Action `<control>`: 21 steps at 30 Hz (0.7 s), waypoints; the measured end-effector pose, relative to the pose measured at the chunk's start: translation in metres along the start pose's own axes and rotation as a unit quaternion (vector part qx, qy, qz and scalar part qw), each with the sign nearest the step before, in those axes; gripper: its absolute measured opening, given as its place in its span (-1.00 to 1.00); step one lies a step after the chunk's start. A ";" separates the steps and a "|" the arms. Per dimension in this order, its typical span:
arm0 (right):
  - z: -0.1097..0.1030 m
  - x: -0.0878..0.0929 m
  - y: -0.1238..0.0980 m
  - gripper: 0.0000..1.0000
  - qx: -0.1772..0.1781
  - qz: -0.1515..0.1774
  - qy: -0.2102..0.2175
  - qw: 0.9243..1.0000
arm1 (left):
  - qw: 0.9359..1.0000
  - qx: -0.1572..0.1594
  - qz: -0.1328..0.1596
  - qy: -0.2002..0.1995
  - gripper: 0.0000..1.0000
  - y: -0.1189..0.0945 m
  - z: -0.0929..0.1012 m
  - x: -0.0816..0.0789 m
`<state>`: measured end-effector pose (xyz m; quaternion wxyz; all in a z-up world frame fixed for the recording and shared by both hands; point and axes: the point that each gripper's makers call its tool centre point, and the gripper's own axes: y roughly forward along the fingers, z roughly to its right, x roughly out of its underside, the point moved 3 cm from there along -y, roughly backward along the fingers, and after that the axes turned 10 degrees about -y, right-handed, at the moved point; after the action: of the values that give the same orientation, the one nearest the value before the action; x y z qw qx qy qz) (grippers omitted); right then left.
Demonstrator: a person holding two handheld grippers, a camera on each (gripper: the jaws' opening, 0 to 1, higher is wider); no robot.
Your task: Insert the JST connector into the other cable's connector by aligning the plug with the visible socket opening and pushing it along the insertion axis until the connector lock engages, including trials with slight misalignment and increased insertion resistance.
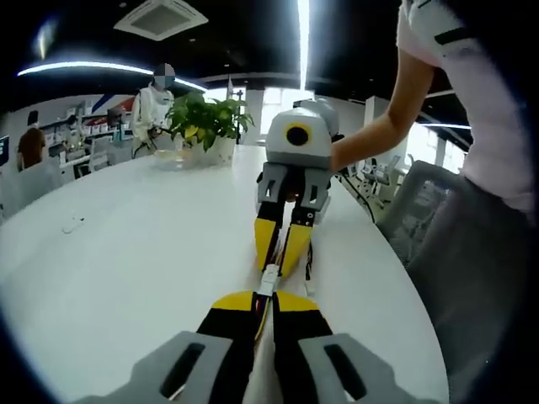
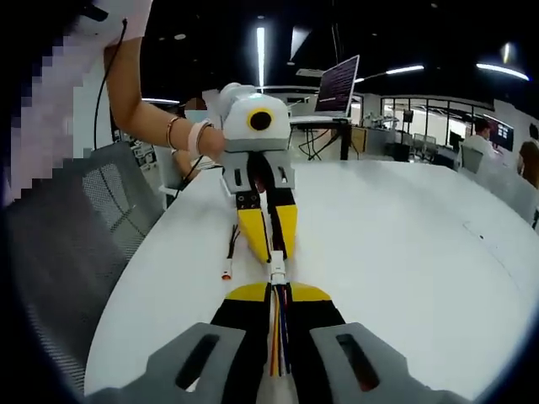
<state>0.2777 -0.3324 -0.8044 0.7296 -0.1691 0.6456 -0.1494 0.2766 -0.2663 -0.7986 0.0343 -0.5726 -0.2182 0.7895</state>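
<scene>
My left gripper (image 1: 263, 305) is clamped on its cable, jaws pinched together, and my right gripper (image 2: 278, 295) is clenched on the coloured wires (image 2: 279, 332) of the other. Tip to tip over the white table (image 1: 126, 252), the two face each other, with the white JST connector (image 2: 277, 268) bridging the short gap between them. A spare cable (image 2: 229, 252) lies just beside, on the tabletop.
</scene>
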 end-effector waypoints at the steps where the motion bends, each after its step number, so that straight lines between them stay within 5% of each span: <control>1: -0.001 -0.001 0.000 -0.94 -0.002 0.000 0.000 1.000 | 1.000 0.003 0.000 -0.001 -0.97 0.000 0.001 0.000; 7: 0.000 -0.008 -0.003 -0.95 -0.004 0.020 0.016 1.000 | 0.999 0.015 0.029 -0.025 -0.97 -0.007 0.002 -0.004; 21: -0.001 -0.005 -0.001 -0.96 -0.015 0.009 0.012 1.000 | 0.999 0.018 0.023 -0.021 -0.98 -0.002 0.005 -0.003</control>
<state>0.2761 -0.3307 -0.7998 0.7204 -0.1721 0.6582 -0.1351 0.2729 -0.2667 -0.7940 0.0218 -0.5599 -0.1914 0.8059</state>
